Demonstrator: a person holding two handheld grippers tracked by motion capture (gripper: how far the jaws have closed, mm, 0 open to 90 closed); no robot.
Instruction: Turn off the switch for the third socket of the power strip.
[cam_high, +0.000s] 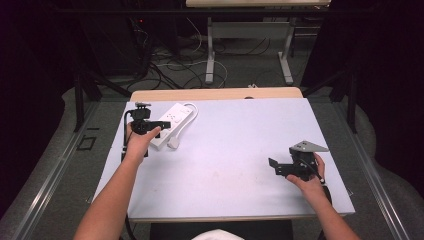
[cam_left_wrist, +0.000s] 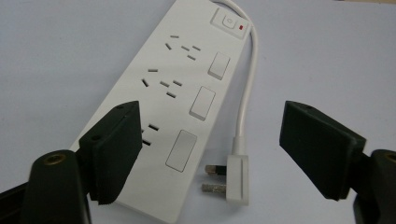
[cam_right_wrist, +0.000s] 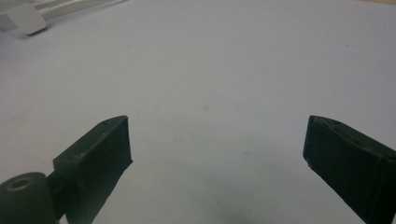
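The white plastic power strip (cam_left_wrist: 173, 109) with 3 rows of socket slots, 3 rocker switches and 1 power button beside a red light lies flat at the far left of the pale lilac bench (cam_high: 235, 155), at a slant, near the bench's back edge. Its white cable (cam_left_wrist: 247, 93) curves off the button end and runs down along the strip's side to a white flat plug (cam_left_wrist: 236, 179), which lies on the bench just beside the strip with 2 metal pins pointing toward it.

I have the left tool (cam_left_wrist: 210, 154) low over the near end of the strip, and I see its 2 black jaws standing wide apart. One pad overlaps the strip's edge by the nearest socket slots, the other stands clear on the far side of the plug; strip end and plug both lie between them, and neither pad presses on anything. From above, my left hand (cam_high: 141, 142) sits right at the strip.

My right tool (cam_high: 280, 167) hangs over the bare right part of the bench, well apart from the strip, jaws spread wide with nothing between them.
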